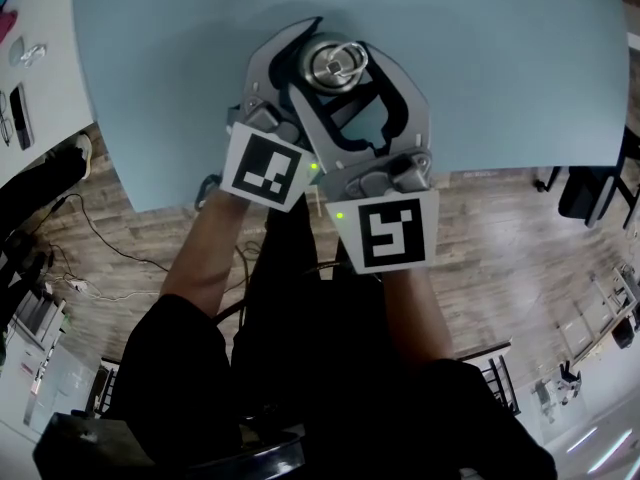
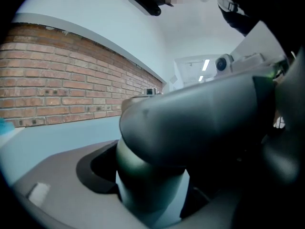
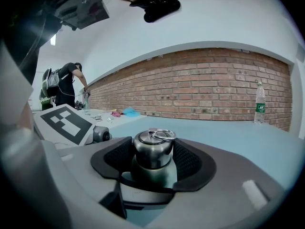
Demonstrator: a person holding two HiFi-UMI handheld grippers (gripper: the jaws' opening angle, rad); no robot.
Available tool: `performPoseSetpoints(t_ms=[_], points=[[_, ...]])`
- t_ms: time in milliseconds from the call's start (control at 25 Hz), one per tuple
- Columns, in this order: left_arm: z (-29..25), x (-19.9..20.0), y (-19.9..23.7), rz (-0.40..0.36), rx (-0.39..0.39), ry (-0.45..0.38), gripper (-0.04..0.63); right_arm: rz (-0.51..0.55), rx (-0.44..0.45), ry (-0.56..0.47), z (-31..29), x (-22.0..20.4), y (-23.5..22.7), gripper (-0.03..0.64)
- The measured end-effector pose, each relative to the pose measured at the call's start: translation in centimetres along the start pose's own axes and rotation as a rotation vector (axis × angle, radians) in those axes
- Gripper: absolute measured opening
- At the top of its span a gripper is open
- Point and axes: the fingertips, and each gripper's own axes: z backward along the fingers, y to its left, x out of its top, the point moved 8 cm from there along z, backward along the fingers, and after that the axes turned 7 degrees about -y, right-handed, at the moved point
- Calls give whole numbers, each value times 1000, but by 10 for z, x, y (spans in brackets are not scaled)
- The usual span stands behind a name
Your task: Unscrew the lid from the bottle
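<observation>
A steel bottle stands on the pale blue table (image 1: pixel 500 68), its ringed lid (image 1: pixel 337 63) pointing up at the head camera. My right gripper (image 1: pixel 345 60) reaches over the left one, and its dark ribbed pads (image 3: pixel 189 161) press on both sides of the lid (image 3: pixel 153 149). My left gripper (image 1: pixel 330 40) sits lower, around the bottle body (image 2: pixel 147 185). Its left pad (image 2: pixel 97 168) lies against the body, while a thin strip of table shows between the body and the right pad. The right gripper's grey finger (image 2: pixel 200 123) hides the bottle's top in the left gripper view.
A white table (image 1: pixel 40 58) at the left holds small items. A plastic water bottle (image 3: pixel 259 104) stands far off by the brick wall (image 3: pixel 214 89). A person (image 3: pixel 66 85) works at the far end. Black chairs (image 1: pixel 590 188) and floor cables (image 1: pixel 100 258) lie near the table's edge.
</observation>
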Motion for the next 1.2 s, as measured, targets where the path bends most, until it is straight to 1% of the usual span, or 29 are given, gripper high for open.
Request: performPoseSetpoints(t_ms=[80, 520, 880, 1200], points=[[0, 0, 1, -1, 4, 2, 379, 1, -4, 1, -1, 0, -1, 264], [1, -1, 0, -1, 6, -11, 377, 6, -4, -4, 0, -1, -1, 256], [2, 1, 1, 15, -5, -31, 376, -4, 43, -16, -1, 2, -5, 253], [2, 0, 3, 8, -30, -21, 377, 12, 67, -8, -1, 0, -6, 250]])
